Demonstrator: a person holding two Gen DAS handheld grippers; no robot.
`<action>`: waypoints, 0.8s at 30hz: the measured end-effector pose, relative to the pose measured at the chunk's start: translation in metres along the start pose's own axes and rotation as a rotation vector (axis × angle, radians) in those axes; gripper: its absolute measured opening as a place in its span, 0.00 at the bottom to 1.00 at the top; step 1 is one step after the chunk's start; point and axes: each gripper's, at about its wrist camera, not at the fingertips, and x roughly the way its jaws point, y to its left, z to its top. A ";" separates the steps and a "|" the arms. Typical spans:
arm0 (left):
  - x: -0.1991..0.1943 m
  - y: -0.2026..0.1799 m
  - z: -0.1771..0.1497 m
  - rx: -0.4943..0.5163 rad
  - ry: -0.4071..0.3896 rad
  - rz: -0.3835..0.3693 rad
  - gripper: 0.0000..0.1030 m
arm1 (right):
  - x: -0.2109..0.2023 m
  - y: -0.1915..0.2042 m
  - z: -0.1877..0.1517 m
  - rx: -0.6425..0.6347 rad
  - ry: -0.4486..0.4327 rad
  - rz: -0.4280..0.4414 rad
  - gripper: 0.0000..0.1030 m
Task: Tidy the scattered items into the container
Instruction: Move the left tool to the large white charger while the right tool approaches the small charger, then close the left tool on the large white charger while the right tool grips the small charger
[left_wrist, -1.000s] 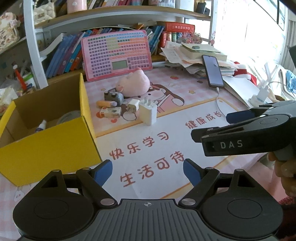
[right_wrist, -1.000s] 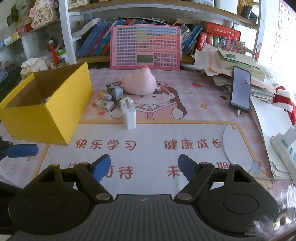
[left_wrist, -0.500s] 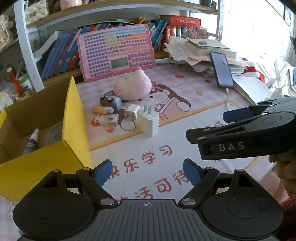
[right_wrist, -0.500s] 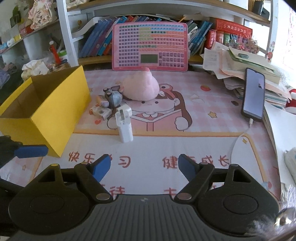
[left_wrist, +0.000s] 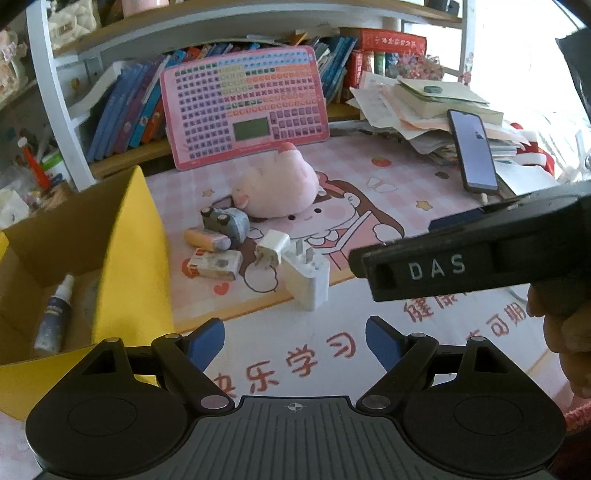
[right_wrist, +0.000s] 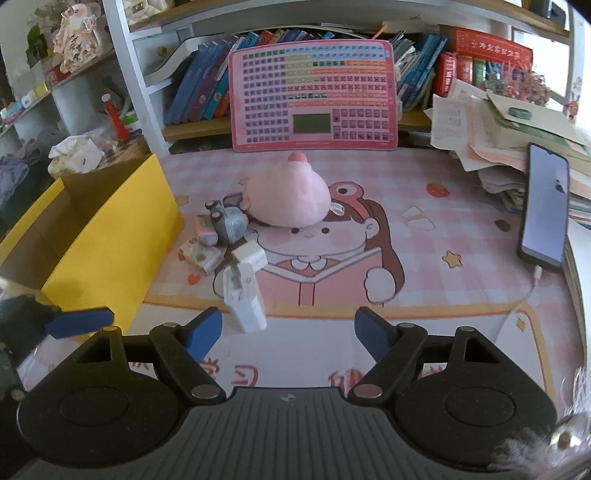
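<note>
A yellow cardboard box (left_wrist: 133, 280) (right_wrist: 110, 251) stands at the left with a small bottle (left_wrist: 55, 314) inside. Scattered on the pink mat are a large white charger (left_wrist: 306, 280) (right_wrist: 242, 295), a small white plug (left_wrist: 271, 245) (right_wrist: 249, 256), a small printed box (left_wrist: 214, 263), an orange tube (left_wrist: 207, 238), a grey toy (left_wrist: 225, 220) (right_wrist: 229, 223) and a pink plush (left_wrist: 277, 192) (right_wrist: 288, 199). My left gripper (left_wrist: 294, 341) is open and empty, short of the charger. My right gripper (right_wrist: 288, 330) is open and empty, with the large charger just ahead of its left finger.
A pink keyboard toy (left_wrist: 243, 107) leans on the bookshelf behind. A phone (right_wrist: 545, 212) on a cable and a stack of papers (right_wrist: 491, 133) lie at the right. The right gripper's body (left_wrist: 472, 258) crosses the left wrist view at the right.
Both grippers have moved forward toward the scattered items, which now appear larger and closer. Both stay open and empty.
</note>
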 end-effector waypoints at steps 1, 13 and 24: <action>0.006 -0.002 0.003 -0.011 0.007 0.004 0.83 | 0.003 -0.001 0.004 -0.013 0.002 0.008 0.77; 0.061 -0.010 0.024 -0.112 0.073 0.039 0.58 | 0.040 -0.028 0.036 -0.053 0.013 0.037 0.74; 0.096 -0.004 0.032 -0.145 0.092 0.038 0.41 | 0.069 -0.030 0.049 -0.045 0.072 0.092 0.68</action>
